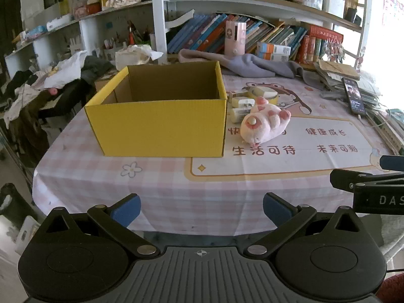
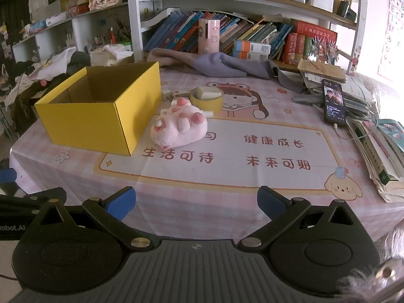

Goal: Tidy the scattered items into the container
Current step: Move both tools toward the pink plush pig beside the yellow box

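An open yellow cardboard box stands on the table; it also shows in the right wrist view and looks empty. A pink plush toy lies just right of it, also seen in the right wrist view. Behind the toy are a yellow tape roll with a white block in it, a white charger and small pale items. My left gripper is open and empty over the table's near edge. My right gripper is open and empty, level with the left one.
A phone leans on stacked books at the right. Grey cloth lies at the back under bookshelves. Clothes pile on a chair left of the table. The right gripper's fingers show at the left view's right edge.
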A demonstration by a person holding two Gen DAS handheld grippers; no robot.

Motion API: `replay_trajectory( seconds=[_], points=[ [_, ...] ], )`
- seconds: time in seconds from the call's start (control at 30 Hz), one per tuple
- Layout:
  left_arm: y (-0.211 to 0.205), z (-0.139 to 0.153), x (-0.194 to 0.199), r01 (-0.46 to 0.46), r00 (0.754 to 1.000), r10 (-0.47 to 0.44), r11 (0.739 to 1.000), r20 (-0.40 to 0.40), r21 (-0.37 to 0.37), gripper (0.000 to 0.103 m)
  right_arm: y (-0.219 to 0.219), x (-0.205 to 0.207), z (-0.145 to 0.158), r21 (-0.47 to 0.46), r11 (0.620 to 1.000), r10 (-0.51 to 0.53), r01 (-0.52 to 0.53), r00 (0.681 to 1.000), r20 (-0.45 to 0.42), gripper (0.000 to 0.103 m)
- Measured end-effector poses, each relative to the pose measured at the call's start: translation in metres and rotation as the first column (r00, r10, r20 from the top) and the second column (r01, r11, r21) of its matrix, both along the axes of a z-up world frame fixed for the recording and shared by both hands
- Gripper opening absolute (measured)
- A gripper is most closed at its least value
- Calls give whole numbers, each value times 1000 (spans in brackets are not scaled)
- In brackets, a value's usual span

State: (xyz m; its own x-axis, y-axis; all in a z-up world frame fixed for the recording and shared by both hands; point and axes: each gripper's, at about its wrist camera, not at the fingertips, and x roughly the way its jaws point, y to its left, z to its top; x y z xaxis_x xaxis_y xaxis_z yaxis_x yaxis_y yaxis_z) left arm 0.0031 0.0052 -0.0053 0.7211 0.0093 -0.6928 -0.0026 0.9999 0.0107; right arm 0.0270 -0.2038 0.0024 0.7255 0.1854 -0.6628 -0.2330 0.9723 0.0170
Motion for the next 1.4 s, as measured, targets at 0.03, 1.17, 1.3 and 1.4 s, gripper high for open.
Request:
replay_trajectory(
  seconds=[0.03, 1.17, 1.3, 1.4],
  points=[
    [0, 0, 1, 1, 1000, -1, 1000, -1, -2, 103, 0, 1, 0, -1, 1000, -1, 1, 1000, 0, 103],
    [-13, -3, 20, 66, 998, -67, 997, -7, -36, 103, -6, 18, 2, -19, 1000, -10, 10, 1000, -6, 103],
    [-16, -3, 26, 77, 997, -77, 996, -4, -37, 103, -7, 26, 1, -15, 1000, -15, 15, 1000, -5, 103],
    [-17, -4, 30, 84, 996, -85, 996, -5, -30, 103, -8, 31, 1, -8, 1000, -11, 11, 1000, -1, 103]
  ],
)
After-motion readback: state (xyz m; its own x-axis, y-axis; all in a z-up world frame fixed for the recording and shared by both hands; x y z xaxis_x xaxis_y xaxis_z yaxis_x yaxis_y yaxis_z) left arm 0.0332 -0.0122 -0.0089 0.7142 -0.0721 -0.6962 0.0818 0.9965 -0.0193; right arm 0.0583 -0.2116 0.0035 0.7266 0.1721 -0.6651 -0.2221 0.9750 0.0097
